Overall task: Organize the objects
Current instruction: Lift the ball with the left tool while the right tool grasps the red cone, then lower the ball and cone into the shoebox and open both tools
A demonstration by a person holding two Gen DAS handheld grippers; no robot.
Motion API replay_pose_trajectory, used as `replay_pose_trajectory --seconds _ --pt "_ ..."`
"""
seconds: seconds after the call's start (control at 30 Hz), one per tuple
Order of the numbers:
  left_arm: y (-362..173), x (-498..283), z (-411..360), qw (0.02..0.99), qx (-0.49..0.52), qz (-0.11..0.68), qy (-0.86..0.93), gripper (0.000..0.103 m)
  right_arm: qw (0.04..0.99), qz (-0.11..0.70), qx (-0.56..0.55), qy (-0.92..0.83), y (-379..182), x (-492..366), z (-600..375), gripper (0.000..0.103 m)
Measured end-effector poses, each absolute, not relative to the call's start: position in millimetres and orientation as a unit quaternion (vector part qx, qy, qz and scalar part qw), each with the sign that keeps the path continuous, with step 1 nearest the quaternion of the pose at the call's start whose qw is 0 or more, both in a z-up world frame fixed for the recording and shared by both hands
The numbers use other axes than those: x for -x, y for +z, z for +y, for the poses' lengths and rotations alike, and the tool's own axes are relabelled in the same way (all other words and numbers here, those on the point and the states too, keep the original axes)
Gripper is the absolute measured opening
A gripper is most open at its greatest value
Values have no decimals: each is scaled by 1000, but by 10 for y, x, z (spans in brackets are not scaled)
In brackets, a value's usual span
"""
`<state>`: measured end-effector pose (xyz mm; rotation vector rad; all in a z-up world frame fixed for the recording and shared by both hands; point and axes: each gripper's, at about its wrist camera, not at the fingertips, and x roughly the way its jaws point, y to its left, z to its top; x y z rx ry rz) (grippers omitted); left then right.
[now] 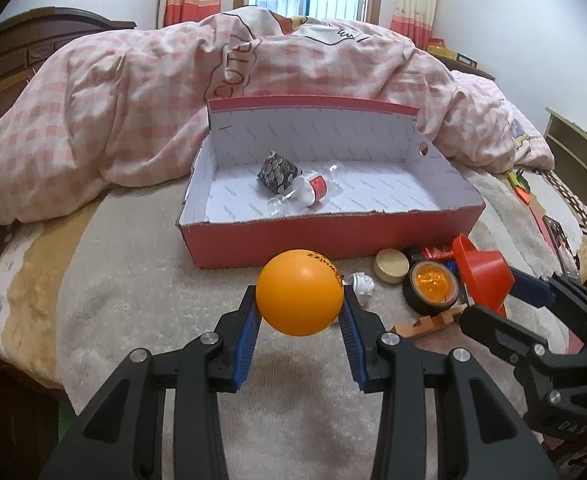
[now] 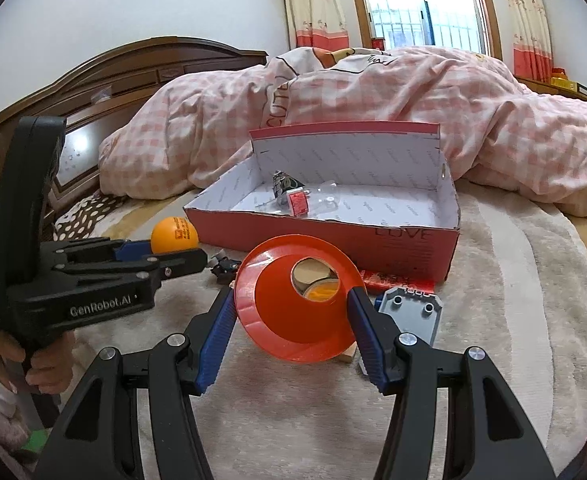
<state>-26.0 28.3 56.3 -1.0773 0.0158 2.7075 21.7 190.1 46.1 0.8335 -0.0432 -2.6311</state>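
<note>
Item 1: orange ball (image 1: 299,292), pinched across its widest girth by the left gripper (image 1: 300,307), just short of the red box (image 1: 333,240) at 12 o'clock. Judged very light, stiff, smooth and liable to squirt out; no long axis, printed lettering turned up and to 2 o'clock.

Item 2: orange funnel (image 2: 293,300), clamped at its broad rim by the right gripper (image 2: 293,312), jaws fairly wide. Judged light, rigid plastic, slick; the rim is the sound hold (the cone tapers and would slip). Its axis runs along the fingers, wide mouth toward the camera, narrow opening toward the box at 12 o'clock.

Item 3: box contents, a clear bottle (image 1: 305,192) lying on its side, neck toward 7 o'clock, touching a dark patterned pouch (image 1: 277,172).

Loose stock beside the box: gold lid (image 1: 391,266), tape roll (image 1: 431,288).
</note>
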Motion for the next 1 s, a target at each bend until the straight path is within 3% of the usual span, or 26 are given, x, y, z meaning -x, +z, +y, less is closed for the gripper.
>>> replay_pose_trajectory --seconds 0.5,1.0 --pt "779 823 311 97 342 7 935 38 186 -17 -297 -936 461 -189 1923 58" --pt "564 1540 378 73 380 -1 922 38 183 -15 -300 -936 494 -143 1899 58"
